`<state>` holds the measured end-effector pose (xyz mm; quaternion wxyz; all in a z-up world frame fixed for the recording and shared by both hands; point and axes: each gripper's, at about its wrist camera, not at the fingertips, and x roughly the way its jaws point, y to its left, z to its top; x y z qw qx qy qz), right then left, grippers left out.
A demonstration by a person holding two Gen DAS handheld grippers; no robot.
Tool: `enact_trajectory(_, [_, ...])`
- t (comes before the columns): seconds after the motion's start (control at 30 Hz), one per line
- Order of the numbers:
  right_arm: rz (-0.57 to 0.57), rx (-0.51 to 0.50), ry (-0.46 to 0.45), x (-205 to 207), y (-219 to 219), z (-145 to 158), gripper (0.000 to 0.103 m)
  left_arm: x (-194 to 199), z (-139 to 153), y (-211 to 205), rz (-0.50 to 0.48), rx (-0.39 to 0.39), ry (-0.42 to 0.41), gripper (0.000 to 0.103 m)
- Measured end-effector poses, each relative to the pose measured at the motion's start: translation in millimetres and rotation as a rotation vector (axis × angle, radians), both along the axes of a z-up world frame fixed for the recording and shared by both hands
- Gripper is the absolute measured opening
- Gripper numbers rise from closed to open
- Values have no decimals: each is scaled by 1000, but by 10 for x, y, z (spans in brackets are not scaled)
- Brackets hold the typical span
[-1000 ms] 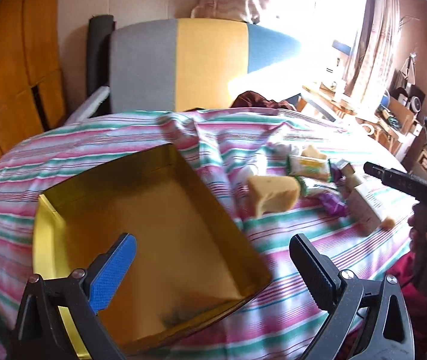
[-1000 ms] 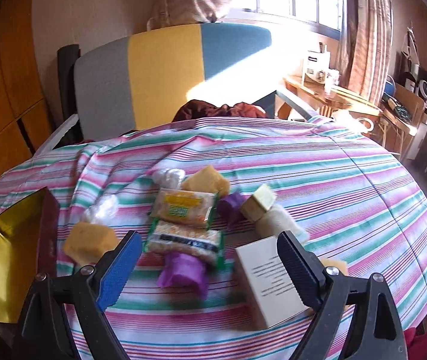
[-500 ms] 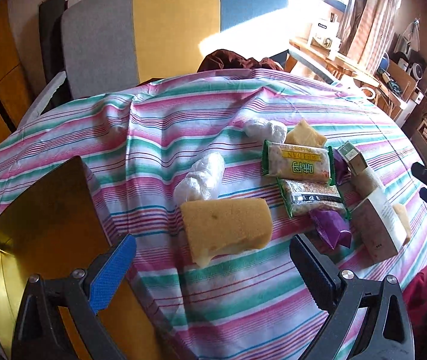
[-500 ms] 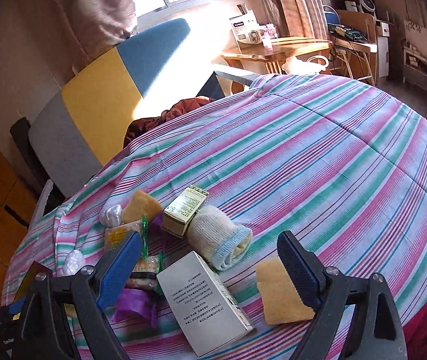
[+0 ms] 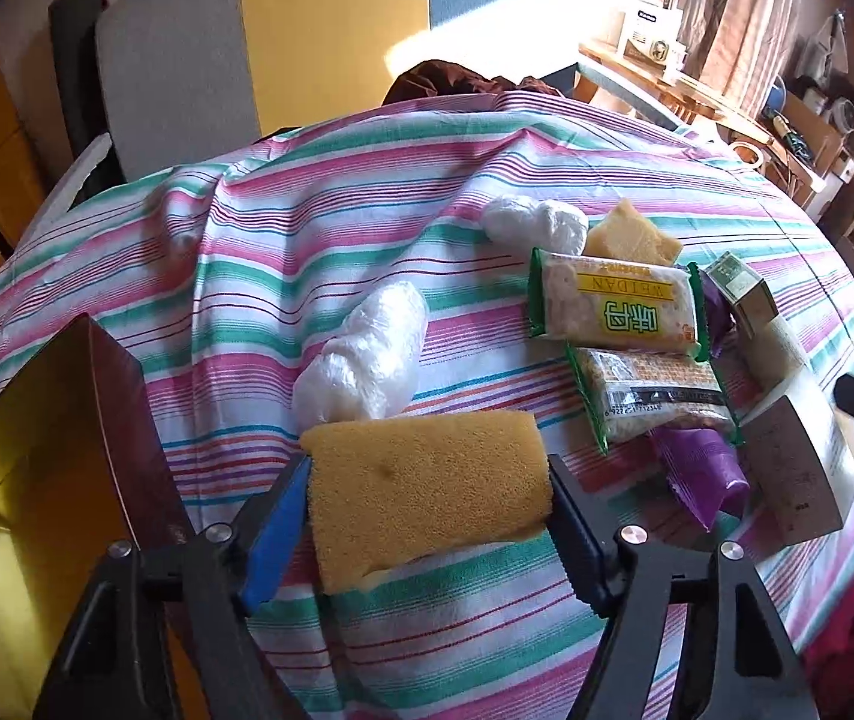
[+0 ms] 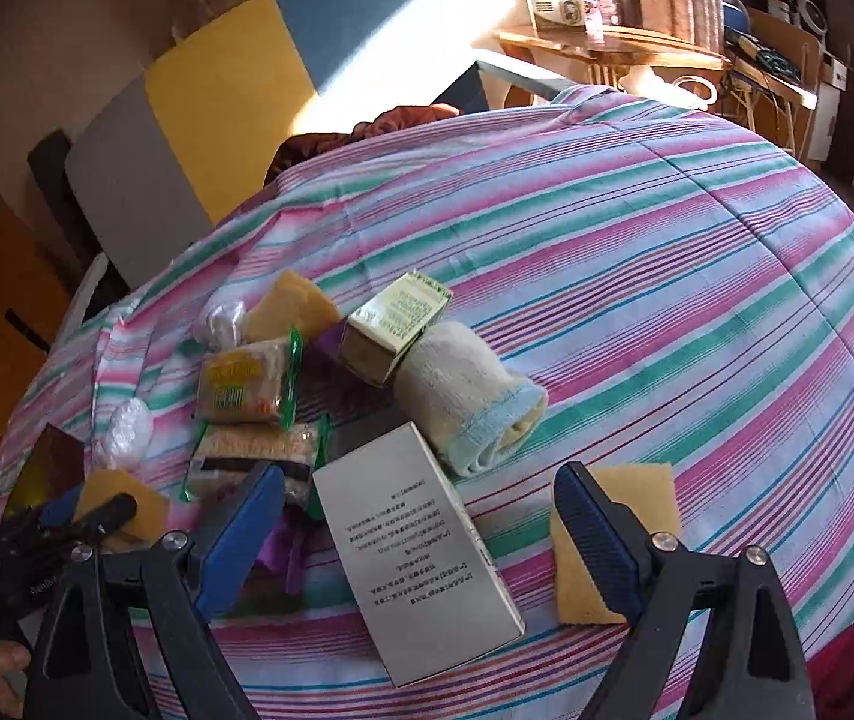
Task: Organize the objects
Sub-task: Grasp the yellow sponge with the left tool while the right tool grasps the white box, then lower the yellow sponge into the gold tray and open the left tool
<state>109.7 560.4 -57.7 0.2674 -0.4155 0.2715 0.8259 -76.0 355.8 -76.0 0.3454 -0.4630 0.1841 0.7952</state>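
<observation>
My left gripper (image 5: 427, 516) has its jaws against both ends of a large yellow sponge (image 5: 427, 498) on the striped tablecloth. The gold tin box (image 5: 25, 480) stands open at the left. My right gripper (image 6: 421, 516) is open above a white printed carton (image 6: 415, 564), not touching it. A second yellow sponge (image 6: 625, 516) lies by its right finger. Two cracker packs (image 5: 613, 306), a purple wrapper (image 5: 703, 468), a small gold box (image 6: 397, 330) and a rolled sock (image 6: 469, 396) lie in a cluster.
Two white plastic-wrapped bundles (image 5: 367, 354) lie behind the held sponge. A small yellow sponge piece (image 5: 631, 234) sits at the far side of the cluster. A grey, yellow and blue chair (image 5: 259, 48) stands behind the table. The cloth's right side (image 6: 697, 240) is bare.
My left gripper swung from the tin box to the large sponge and closed on it. My right gripper moved right and tilted down over the white carton.
</observation>
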Motion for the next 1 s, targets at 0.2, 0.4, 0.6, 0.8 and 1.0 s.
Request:
enact_trajectory(0.2, [77,55,-136,-126,-170,-171,91,158,193,-235,-16,63,16,74])
enact_trajectory(0.4, [92,68,-227,-149,-189,-280,55,201,458,-800,22,127,14,74])
enact_trajectory(0.6, [92,91,-234,-149,-192,-268,51,-105,780,-1749,157,229,35,65])
enact_trajectory(0.8, [115,129,-252,-199,-302,-262,50,-660,717,-2488,352,204,65,53])
enact_trajectory(1.0, [112,137,-252,-221,-309,-277,50,-883,383,-2863,477,162,-5,41])
